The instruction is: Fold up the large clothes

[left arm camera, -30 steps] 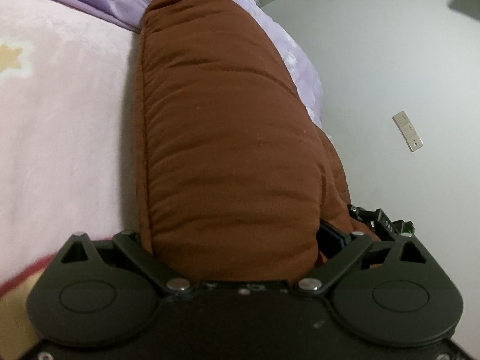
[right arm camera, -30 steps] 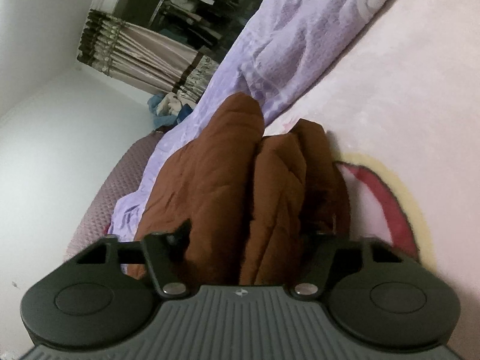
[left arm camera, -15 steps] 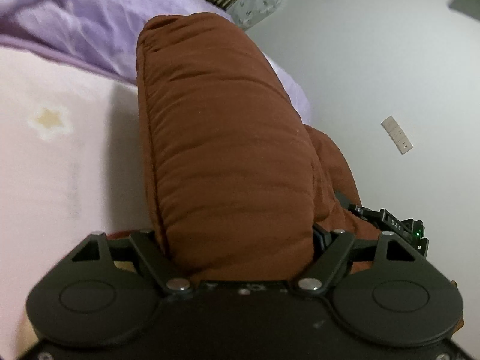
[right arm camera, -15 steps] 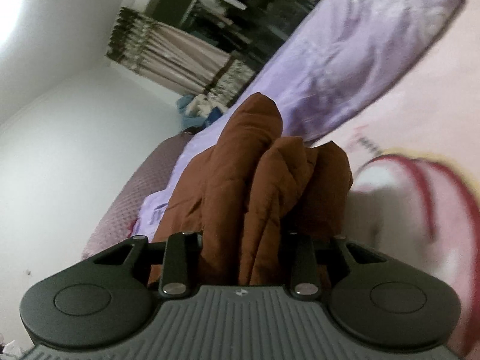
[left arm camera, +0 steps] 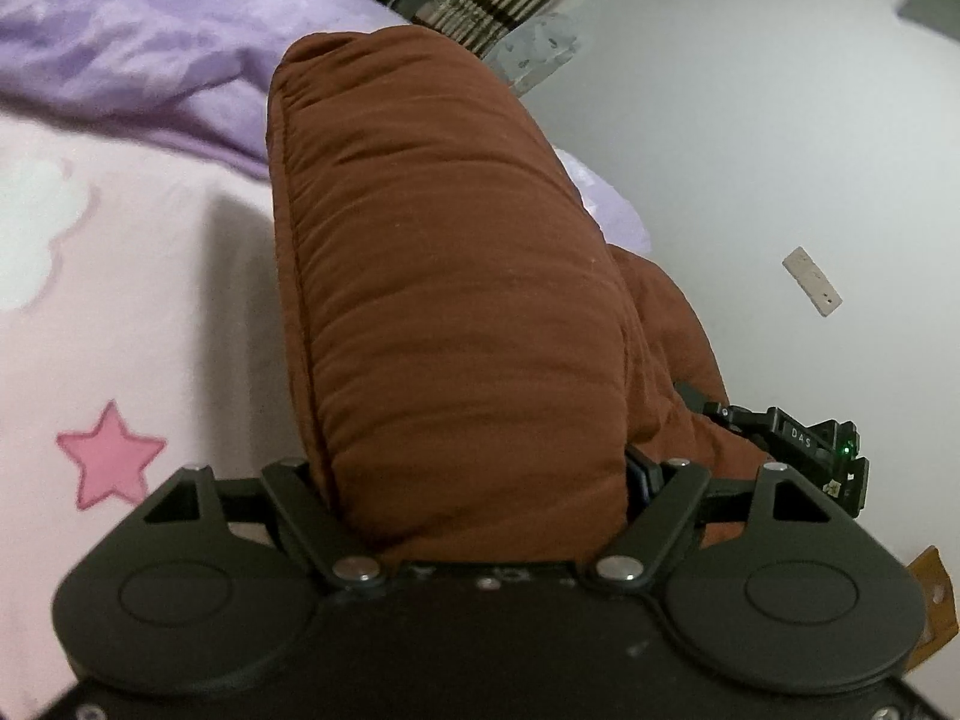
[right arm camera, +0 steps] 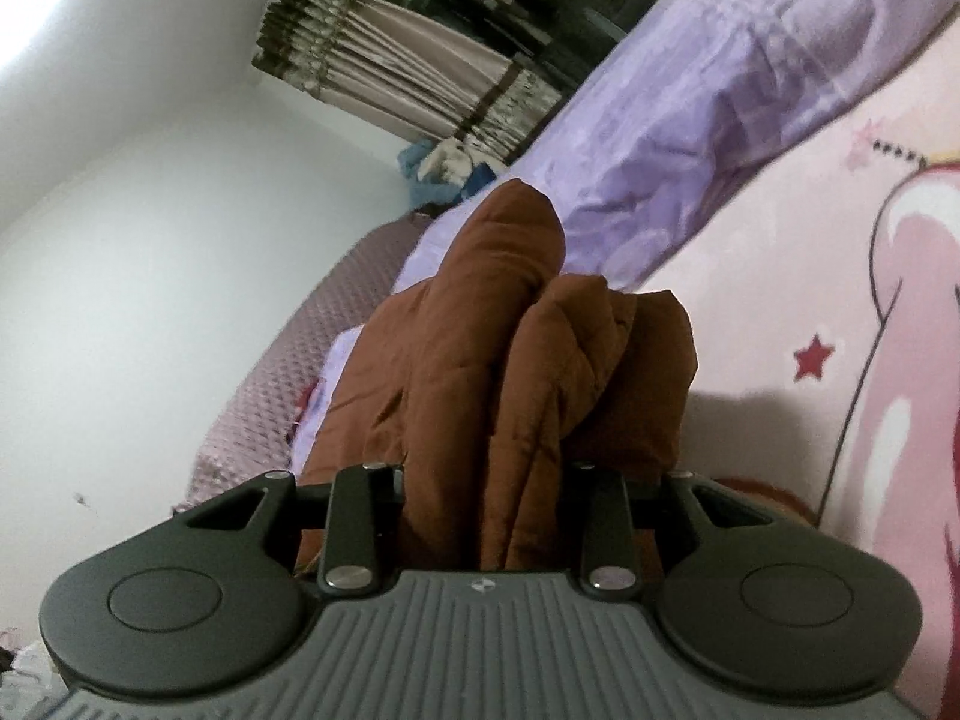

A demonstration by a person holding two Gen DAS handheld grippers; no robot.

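Observation:
A thick brown padded garment [left arm camera: 444, 276] is folded into a bulky roll that fills the left wrist view. My left gripper [left arm camera: 480, 516] is shut on its near end, jaws wide around the bulk and fingertips buried in cloth. In the right wrist view the same garment [right arm camera: 498, 324] shows as several upright folds. My right gripper [right arm camera: 480, 480] is shut on the middle folds, while one fold hangs outside each finger. The roll is held a little above the pink blanket [left arm camera: 120, 312]. A black part of the right gripper's body [left arm camera: 804, 444], with a green light, shows beside the roll.
A purple quilt [left arm camera: 150, 48] lies bunched along the far side of the bed. Beyond the bed's mauve quilted edge [right arm camera: 282, 378] are a white wall [left arm camera: 750, 120] with a socket plate [left arm camera: 813, 281], striped curtains [right arm camera: 408, 78] and dark shelves.
Both grippers narrowed onto the garment early on, then carried it up and across the bed. A pink star on the blanket has come into the left view.

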